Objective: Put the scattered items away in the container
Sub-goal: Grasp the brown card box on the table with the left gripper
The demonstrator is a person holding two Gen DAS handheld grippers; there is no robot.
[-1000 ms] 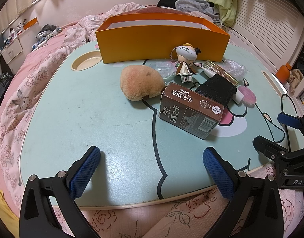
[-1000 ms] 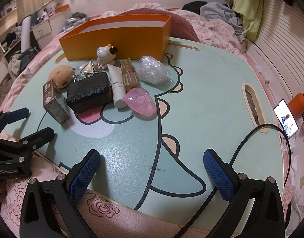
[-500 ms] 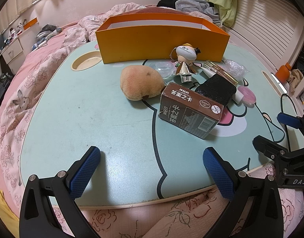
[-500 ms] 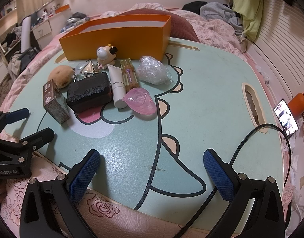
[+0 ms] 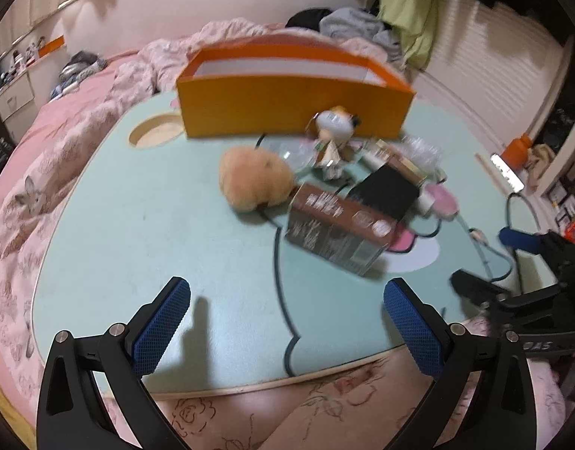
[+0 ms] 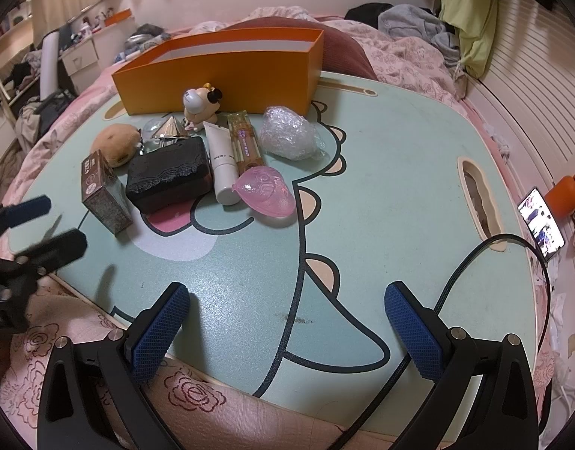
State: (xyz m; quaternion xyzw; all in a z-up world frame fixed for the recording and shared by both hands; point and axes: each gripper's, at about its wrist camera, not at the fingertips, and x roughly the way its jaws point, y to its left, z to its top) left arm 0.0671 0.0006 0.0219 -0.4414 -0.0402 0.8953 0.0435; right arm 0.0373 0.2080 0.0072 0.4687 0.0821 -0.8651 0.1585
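While nothing is gripped yet, left gripper hangs wide open and empty at the near table edge; plush and brown box lie ahead of it, box's long axis running up-left to down-right, orange bin beyond. Right gripper likewise spread, empty, nearer the pink pouch ahead-left.

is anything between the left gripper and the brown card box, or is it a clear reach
Nothing visible blocks it. The left gripper is open over bare table, and the brown card box lies ahead, slightly right, as the nearest item. The black case and plush toy sit behind and beside it.
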